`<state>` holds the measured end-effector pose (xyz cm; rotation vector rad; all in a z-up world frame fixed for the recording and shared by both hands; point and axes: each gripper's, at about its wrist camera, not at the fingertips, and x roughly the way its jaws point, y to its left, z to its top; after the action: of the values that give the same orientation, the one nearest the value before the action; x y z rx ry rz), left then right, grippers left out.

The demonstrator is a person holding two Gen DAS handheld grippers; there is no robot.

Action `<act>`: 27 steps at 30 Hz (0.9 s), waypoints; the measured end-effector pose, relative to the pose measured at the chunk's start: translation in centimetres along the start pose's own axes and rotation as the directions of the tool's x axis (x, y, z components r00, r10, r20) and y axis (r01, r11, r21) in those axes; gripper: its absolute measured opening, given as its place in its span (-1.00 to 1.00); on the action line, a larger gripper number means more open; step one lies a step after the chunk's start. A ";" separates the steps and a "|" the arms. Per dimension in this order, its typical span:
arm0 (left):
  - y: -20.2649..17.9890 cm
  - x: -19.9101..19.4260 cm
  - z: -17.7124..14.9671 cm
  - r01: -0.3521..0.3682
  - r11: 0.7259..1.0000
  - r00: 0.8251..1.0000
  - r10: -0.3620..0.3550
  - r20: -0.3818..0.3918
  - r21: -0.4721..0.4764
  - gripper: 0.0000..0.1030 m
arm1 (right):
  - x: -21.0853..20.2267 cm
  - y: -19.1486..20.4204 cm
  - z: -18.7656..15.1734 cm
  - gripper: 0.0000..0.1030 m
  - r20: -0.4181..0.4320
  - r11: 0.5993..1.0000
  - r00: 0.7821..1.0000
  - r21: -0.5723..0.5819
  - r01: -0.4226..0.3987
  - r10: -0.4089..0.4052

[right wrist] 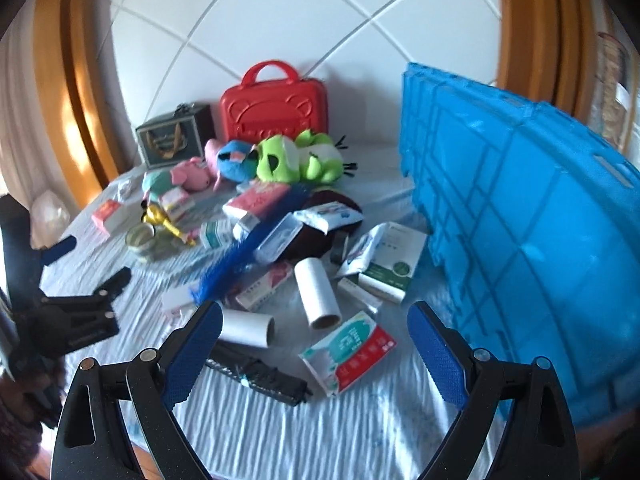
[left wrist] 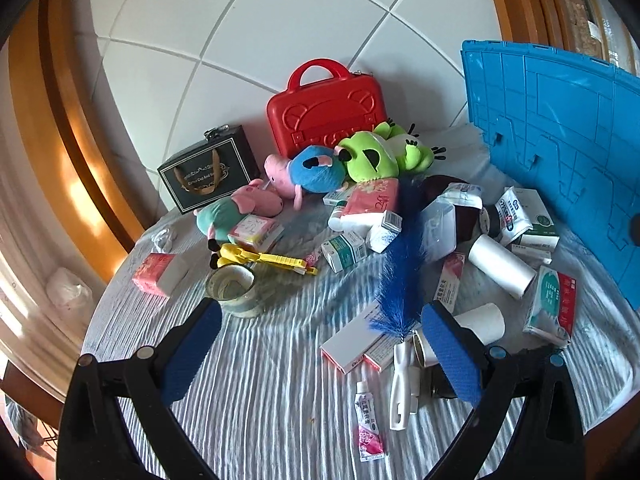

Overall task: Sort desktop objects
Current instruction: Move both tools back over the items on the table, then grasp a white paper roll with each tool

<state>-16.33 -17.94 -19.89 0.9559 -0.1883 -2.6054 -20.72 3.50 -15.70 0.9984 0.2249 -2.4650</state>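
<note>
A heap of small things lies on a striped cloth (left wrist: 260,392): plush toys such as a green frog (left wrist: 380,152), medicine boxes (left wrist: 344,250), a blue feather brush (left wrist: 400,264), white rolls (left wrist: 502,266), a tape roll (left wrist: 234,290) and a small tube (left wrist: 368,420). My left gripper (left wrist: 320,356) is open and empty above the cloth's near part. My right gripper (right wrist: 316,356) is open and empty, hovering above a tissue pack (right wrist: 350,350) and a black comb-like object (right wrist: 260,374). The left gripper also shows at the left edge of the right wrist view (right wrist: 86,268).
A big blue plastic crate (right wrist: 520,240) stands at the right, also in the left wrist view (left wrist: 560,152). A red toy case (left wrist: 326,108) and a black gift box (left wrist: 208,168) stand at the back by the white tiled wall. Wooden frames flank both sides.
</note>
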 end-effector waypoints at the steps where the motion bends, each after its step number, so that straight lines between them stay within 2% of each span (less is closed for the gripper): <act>1: -0.3 0.0 -0.3 0.007 1.000 1.000 -0.007 0.008 0.004 0.97 | 1.0 -0.2 0.1 0.81 -0.017 1.000 1.000 -0.008 -0.012 0.012; 3: -1.1 0.4 -0.8 0.055 0.998 0.998 -0.056 0.014 0.023 0.97 | 3.9 -0.6 0.1 0.74 -0.051 0.998 0.997 -0.011 -0.066 0.065; 7: -3.6 2.0 -2.0 0.113 0.985 0.994 -0.113 -0.005 0.127 0.97 | 9.4 -0.7 0.2 0.54 -0.131 0.993 0.986 -0.031 -0.111 0.106; 9: -4.3 2.9 -2.5 0.138 0.981 0.990 -0.136 -0.024 0.134 0.97 | 12.5 -0.4 0.2 0.44 -0.178 0.990 0.977 -0.063 -0.129 0.117; 12: -4.9 4.5 -2.8 0.209 0.968 0.978 -0.203 -0.058 0.139 0.97 | 16.5 -0.4 0.0 0.24 -0.249 0.988 0.962 -0.082 -0.133 0.109; 15: -5.8 5.7 -2.9 0.279 0.939 0.960 -0.272 -0.061 0.199 0.97 | 19.7 -0.9 -0.1 0.05 -0.299 0.989 0.948 -0.068 -0.131 0.105; 18: -6.9 6.7 -2.9 0.386 0.868 0.921 -0.385 -0.069 0.313 0.97 | 21.6 -1.1 -0.2 -0.05 -0.321 0.989 0.942 -0.075 -0.125 0.095; 20: -7.7 7.4 -2.9 0.427 0.811 0.897 -0.434 -0.078 0.399 0.97 | 22.5 -1.1 -0.2 -0.12 -0.346 0.989 0.934 -0.082 -0.121 0.086; 23: -8.7 9.0 -3.0 0.501 0.718 0.854 -0.502 -0.138 0.484 0.90 | 23.2 -1.0 0.0 -0.14 -0.360 0.987 0.929 -0.095 -0.132 0.090; 26: -9.7 10.5 -3.4 0.582 0.618 0.800 -0.553 -0.233 0.528 0.53 | 23.5 -1.0 0.4 -0.14 -0.363 0.987 0.928 -0.099 -0.130 0.086; 27: -10.0 10.9 -3.6 0.609 0.579 0.778 -0.569 -0.267 0.542 0.34 | 23.6 -1.2 0.5 -0.14 -0.365 0.988 0.927 -0.087 -0.131 0.090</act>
<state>-24.57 -12.81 -31.58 1.5414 -0.8800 -3.1899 -36.35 -4.15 -31.71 1.3708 0.4066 -2.1275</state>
